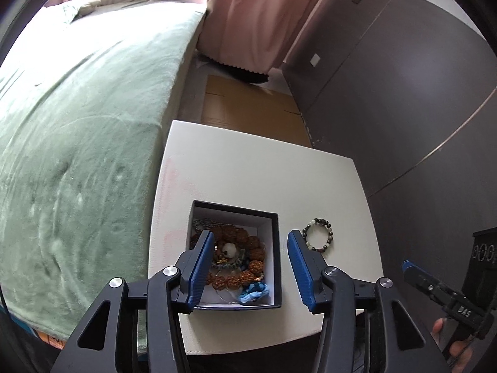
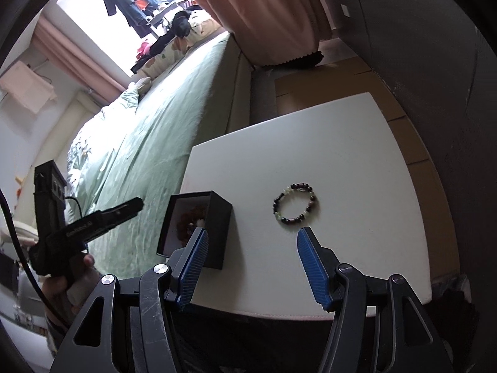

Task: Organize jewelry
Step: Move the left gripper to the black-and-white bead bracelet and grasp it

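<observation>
A black jewelry box [image 1: 276, 258] with a white lining stands on a white table [image 1: 248, 168]. It holds brown bead strings [image 1: 245, 236], a silver chain and a blue fabric piece [image 1: 253, 292]. A bracelet of dark and pale beads [image 1: 320, 234] lies on the table right of the box; it also shows in the right wrist view [image 2: 295, 203]. My left gripper [image 1: 251, 242] is open and empty above the box. My right gripper [image 2: 252, 241] is open and empty, short of the bracelet, with the box [image 2: 217, 230] at its left finger.
A bed with a green blanket [image 1: 77, 140] runs along the table's left side. A dark wardrobe [image 1: 403, 77] stands to the right. A pink curtain [image 1: 248, 15] hangs behind. The right gripper shows at the left wrist view's right edge [image 1: 441, 292].
</observation>
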Demonstrator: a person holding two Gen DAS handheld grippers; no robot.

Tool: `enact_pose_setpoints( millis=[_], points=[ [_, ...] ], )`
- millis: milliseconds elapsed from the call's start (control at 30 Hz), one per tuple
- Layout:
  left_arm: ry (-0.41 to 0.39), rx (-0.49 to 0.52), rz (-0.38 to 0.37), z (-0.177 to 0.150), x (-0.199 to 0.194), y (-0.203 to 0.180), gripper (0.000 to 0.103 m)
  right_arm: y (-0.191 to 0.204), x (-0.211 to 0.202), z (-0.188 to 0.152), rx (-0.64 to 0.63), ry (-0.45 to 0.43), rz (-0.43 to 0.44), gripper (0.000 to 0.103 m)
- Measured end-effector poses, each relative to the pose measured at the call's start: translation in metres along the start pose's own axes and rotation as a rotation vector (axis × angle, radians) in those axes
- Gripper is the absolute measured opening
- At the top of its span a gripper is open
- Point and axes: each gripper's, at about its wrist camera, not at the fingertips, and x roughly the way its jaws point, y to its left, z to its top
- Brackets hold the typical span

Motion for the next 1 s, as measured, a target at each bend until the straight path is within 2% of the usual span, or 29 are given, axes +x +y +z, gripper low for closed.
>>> enact_pose_setpoints(
  millis=[233,300,400,633,867,967,1000],
  points=[
    [0.011,0.054,-0.026,0.002,0.004,-0.028,0.05,-0.028,0.0,-0.007,0.055,-0.006,-0.019,0.063],
    [0.02,0.074,-0.033,0.001,0.009,-0.039,0.05,-0.034,-0.002,-0.007,0.074,-0.011,-0.012,0.076],
    [0.037,0.097,-0.037,0.0,0.018,-0.055,0.05,-0.047,-0.004,-0.008,0.101,-0.021,-0.013,0.083],
    [0.082,0.157,-0.032,-0.002,0.047,-0.09,0.05,-0.082,-0.008,-0.013,0.162,-0.036,-0.012,0.084],
    [0.145,0.221,0.022,-0.002,0.091,-0.12,0.05,-0.113,-0.018,-0.015,0.201,-0.083,-0.026,0.084],
    [0.158,0.244,0.045,-0.002,0.105,-0.127,0.046,-0.123,-0.021,-0.013,0.21,-0.099,-0.027,0.084],
    [0.165,0.249,0.052,-0.002,0.109,-0.129,0.042,-0.127,-0.022,-0.013,0.213,-0.104,-0.03,0.083]
  ],
)
